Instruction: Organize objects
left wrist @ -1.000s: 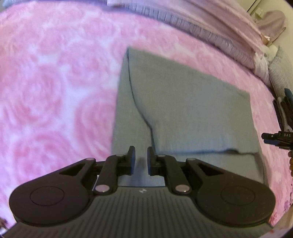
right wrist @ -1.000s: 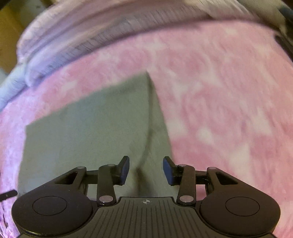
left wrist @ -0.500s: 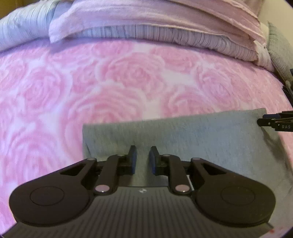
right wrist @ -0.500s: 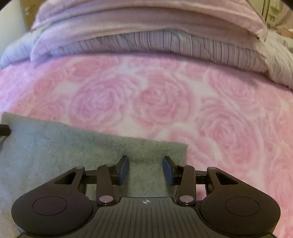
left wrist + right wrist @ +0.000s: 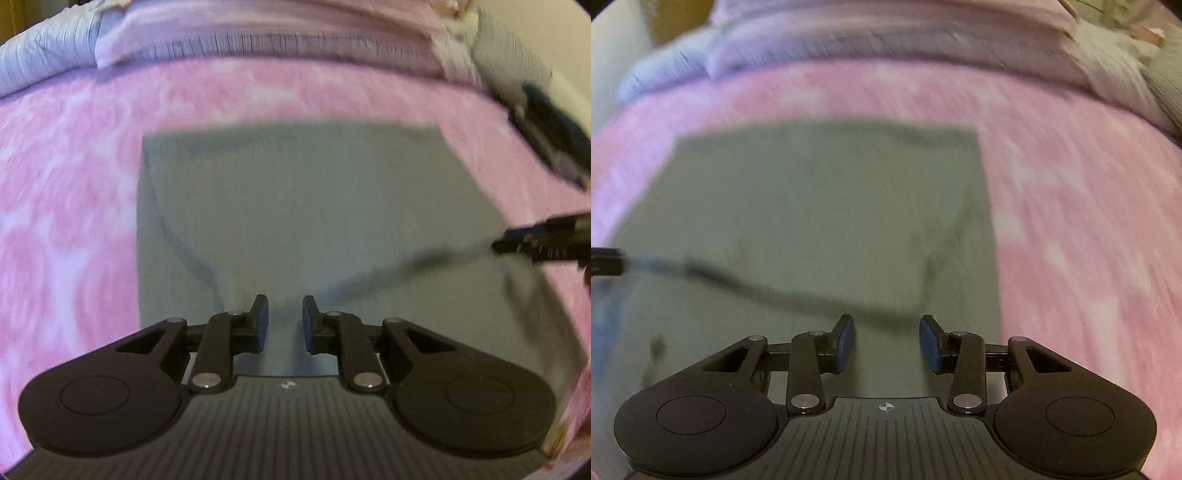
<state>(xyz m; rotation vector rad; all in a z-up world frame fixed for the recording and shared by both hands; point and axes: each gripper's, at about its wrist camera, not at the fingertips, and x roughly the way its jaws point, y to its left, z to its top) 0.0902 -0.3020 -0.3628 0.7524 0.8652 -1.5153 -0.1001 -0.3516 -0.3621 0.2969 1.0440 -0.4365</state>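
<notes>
scene: grey folded cloth (image 5: pixel 314 206) flat on the pink bed blanket (image 5: pixel 66 206) | change: cloth now folded over, lying squarer | left gripper (image 5: pixel 284 321) over the cloth's near edge, narrowly parted, gripping nothing | right gripper (image 5: pixel 886 339) likewise, wider, empty | judgement: fold done, next fold or smoothing.

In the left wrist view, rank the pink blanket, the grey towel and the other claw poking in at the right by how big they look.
1. Pink blanket, largest.
2. Grey towel.
3. Right claw, smallest, though mostly cut off by the frame edge.
</notes>
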